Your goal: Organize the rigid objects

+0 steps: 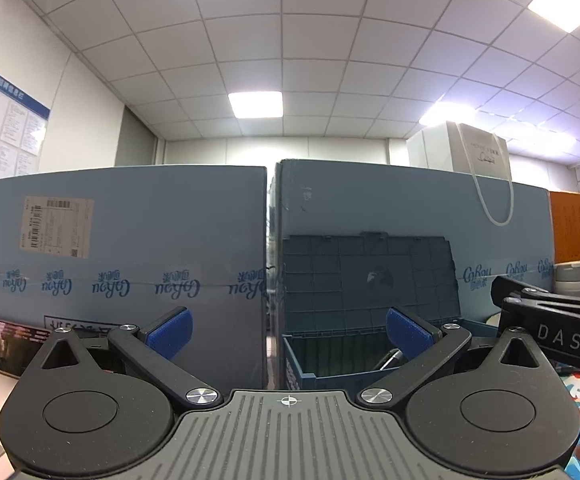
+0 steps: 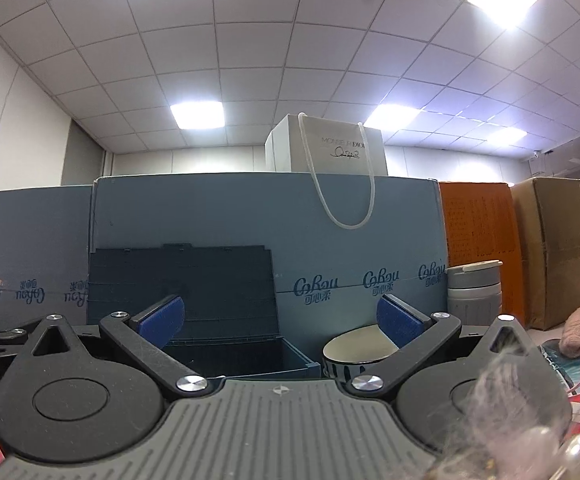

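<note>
The storage bin (image 1: 369, 276) is dark teal with a moulded grid on its raised lid. Behind it stand pale blue cartons (image 1: 130, 240) printed with darker blue script. The left gripper (image 1: 288, 334) and right gripper (image 2: 281, 318) are black with blue pads and ribbed grey bases. The round tin (image 2: 355, 350) is cream inside, with a dark patterned wall. A white paper bag (image 2: 337, 152) tops the cartons; an orange box (image 2: 477, 248) stands right of them.

Likely an office — grid ceiling (image 1: 290, 40), notice board (image 1: 2, 116), stacked cartons (image 1: 130, 220)
</note>
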`<state>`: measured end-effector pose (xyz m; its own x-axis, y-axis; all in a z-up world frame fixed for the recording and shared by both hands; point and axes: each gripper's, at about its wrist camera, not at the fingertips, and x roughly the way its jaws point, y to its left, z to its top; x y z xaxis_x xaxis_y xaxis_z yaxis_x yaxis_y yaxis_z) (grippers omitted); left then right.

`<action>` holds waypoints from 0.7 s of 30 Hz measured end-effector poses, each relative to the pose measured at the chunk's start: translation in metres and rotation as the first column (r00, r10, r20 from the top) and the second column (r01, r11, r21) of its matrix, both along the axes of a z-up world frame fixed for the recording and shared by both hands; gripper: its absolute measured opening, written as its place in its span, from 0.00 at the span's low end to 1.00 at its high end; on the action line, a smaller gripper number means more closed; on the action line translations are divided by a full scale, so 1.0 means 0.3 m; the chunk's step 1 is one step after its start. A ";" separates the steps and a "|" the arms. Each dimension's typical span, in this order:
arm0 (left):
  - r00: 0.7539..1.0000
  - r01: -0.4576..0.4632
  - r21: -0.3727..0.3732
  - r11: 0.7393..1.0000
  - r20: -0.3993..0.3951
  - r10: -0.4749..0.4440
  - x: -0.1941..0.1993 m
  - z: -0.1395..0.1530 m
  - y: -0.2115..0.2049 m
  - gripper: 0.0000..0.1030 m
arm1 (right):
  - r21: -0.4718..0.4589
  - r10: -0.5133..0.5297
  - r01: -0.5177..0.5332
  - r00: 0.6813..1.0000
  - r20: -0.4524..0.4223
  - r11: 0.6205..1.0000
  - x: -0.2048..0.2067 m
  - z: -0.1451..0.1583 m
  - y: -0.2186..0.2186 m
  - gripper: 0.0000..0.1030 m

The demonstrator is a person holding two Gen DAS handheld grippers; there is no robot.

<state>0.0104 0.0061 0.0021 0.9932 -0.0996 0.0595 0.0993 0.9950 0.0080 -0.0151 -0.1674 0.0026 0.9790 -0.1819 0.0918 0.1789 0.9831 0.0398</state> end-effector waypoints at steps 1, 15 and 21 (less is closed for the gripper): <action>1.000 -0.005 -0.003 1.000 0.001 0.005 -0.002 0.000 0.002 1.00 | -0.004 0.002 -0.002 1.000 0.000 1.000 0.000 0.000 0.003 1.00; 1.000 -0.005 0.001 1.000 -0.015 0.005 0.006 0.003 0.005 1.00 | -0.039 -0.030 0.030 1.000 0.002 0.999 -0.013 0.003 0.010 1.00; 0.999 -0.004 0.001 1.000 -0.032 0.004 0.014 0.002 0.007 1.00 | -0.029 -0.021 0.021 1.000 0.009 0.999 -0.017 0.002 0.003 1.00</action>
<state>0.0146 0.0082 0.0026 0.9950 -0.0959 0.0279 0.0958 0.9954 0.0061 -0.0203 -0.1665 0.0033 0.9742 -0.1992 0.1056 0.1990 0.9799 0.0128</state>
